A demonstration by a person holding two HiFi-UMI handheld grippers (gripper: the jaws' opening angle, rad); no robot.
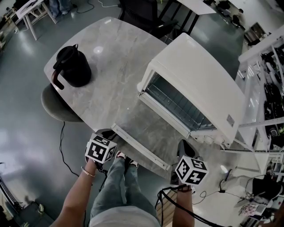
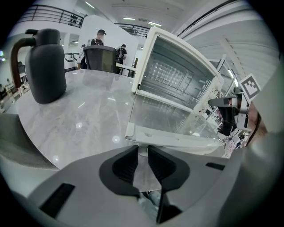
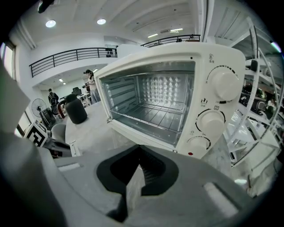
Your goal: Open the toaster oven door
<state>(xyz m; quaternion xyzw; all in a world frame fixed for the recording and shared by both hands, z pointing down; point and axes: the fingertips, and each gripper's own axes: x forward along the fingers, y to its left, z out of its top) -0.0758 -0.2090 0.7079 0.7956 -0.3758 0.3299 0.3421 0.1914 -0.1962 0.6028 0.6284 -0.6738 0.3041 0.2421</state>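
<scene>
The white toaster oven [image 1: 199, 80] stands on the right of the marble table [image 1: 111, 57] with its glass door [image 1: 148, 137] folded down flat and the wire rack inside showing. The door's handle bar [image 1: 142, 148] lies along the table's front edge. My left gripper [image 1: 108, 133] sits at the handle's left end, and in the left gripper view its jaws [image 2: 142, 150] are closed on a white piece of that handle [image 2: 173, 139]. My right gripper [image 1: 183, 146] hangs near the handle's right end, shut and empty [image 3: 139, 150], facing the oven [image 3: 168, 102].
A black kettle [image 1: 73, 66] stands at the table's far left. A grey chair [image 1: 55, 106] is tucked under the left edge, a black chair [image 1: 137, 13] is behind the table, and white shelving [image 1: 262, 88] stands close on the right. People stand in the background.
</scene>
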